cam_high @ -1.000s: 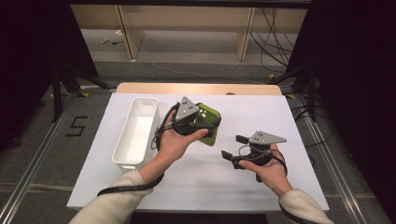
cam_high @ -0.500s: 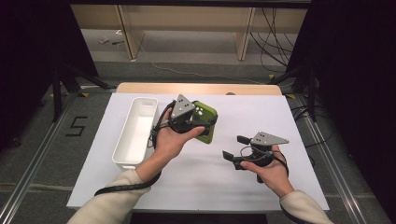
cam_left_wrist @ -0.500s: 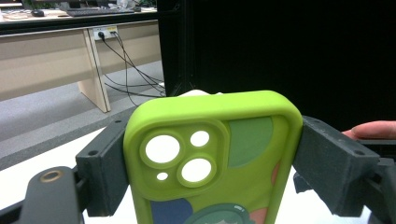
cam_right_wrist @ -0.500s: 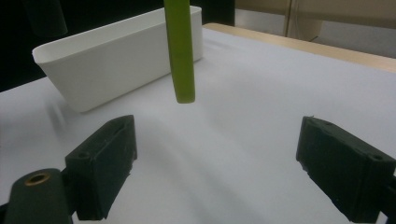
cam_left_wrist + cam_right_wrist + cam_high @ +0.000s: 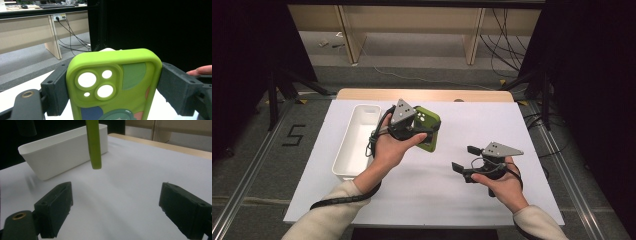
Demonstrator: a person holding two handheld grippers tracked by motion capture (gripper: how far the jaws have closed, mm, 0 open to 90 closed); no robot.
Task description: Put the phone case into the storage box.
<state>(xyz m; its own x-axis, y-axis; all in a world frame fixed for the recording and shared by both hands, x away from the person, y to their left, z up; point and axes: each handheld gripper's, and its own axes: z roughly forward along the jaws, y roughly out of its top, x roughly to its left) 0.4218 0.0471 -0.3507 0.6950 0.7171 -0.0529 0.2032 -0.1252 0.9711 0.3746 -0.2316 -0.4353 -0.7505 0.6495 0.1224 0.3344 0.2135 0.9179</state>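
Table (image 5: 512, 125): a flat top covered by a smooth matt white sheet, with a strip of pale wood left bare along the far edge. Floor: grey, with loose black cables (image 5: 504, 37) trailing beyond the table; pale wooden desk legs are seen behind them, and black panels close off both sides of the room. Left claw (image 5: 428, 131): matt black, blocky jaws, a grey three-cornered plate on top, carried in the left hand (image 5: 389, 150) and raised off the sheet. It is clamped on a case (image 5: 427, 127), one jaw pressed against each long edge, as is plain in the left gripper view (image 5: 113, 87). Case: a phone case of soft-looking lime-green rubbery material, rounded corners, a raised camera block with round cut-outs through which the white sheet is seen, and coloured patches of green, blue and orange printed on its back. It is held between the jaws, above the sheet and touching nothing else; in the right gripper view its thin green edge (image 5: 93, 145) hangs upright ahead of that claw. Tray (image 5: 354, 142): a long white plastic bin, rounded corners, smooth glossy walls, set on the sheet just beside the left claw, on its outer side. Right claw (image 5: 464, 160): same make, held in the right hand (image 5: 502, 185) low over the sheet, well apart from the case; its jaws are spread wide, with nothing between them but bare sheet.
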